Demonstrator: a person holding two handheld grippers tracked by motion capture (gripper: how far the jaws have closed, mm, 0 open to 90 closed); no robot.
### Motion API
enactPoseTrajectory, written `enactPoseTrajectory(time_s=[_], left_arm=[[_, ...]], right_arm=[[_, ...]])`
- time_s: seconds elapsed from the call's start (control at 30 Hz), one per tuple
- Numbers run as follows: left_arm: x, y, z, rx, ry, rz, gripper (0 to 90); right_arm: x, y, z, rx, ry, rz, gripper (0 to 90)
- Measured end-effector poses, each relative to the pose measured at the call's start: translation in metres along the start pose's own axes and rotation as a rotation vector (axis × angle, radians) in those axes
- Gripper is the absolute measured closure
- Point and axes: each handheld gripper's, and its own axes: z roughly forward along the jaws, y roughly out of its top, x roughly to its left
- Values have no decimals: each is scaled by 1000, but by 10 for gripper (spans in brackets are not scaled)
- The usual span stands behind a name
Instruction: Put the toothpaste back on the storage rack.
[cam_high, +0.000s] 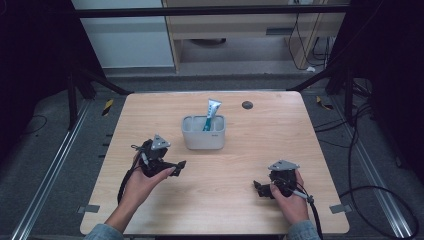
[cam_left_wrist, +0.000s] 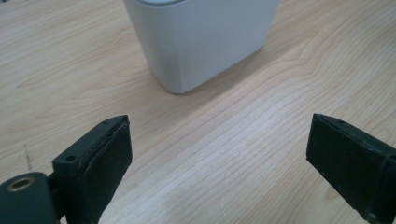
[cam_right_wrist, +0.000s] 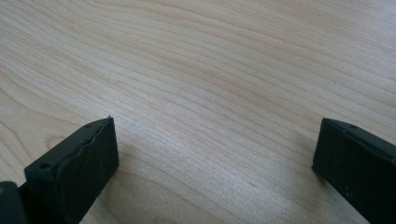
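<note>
Both hands are low over the table (cam_high: 150, 107), forearms coming in from the near edge. The left gripper (cam_high: 177, 166) sits just left of and near the white container (cam_high: 203, 133), aimed at its lower corner. Its fingers (cam_left_wrist: 105, 158) are spread wide with nothing between them. The right gripper (cam_high: 259, 189) is well apart at the near right, fingers (cam_right_wrist: 84, 161) spread too, just bare wood ahead. A teal-and-white tube (cam_high: 211, 114) stands tilted in the container; its print is too small to read.
</note>
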Motion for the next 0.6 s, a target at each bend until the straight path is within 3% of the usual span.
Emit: enactPoseTrajectory(time_s=[0.6], left_arm=[[32,-47,9,102,20,-71,61]], right_arm=[[0,0,0,0,0,0,4]])
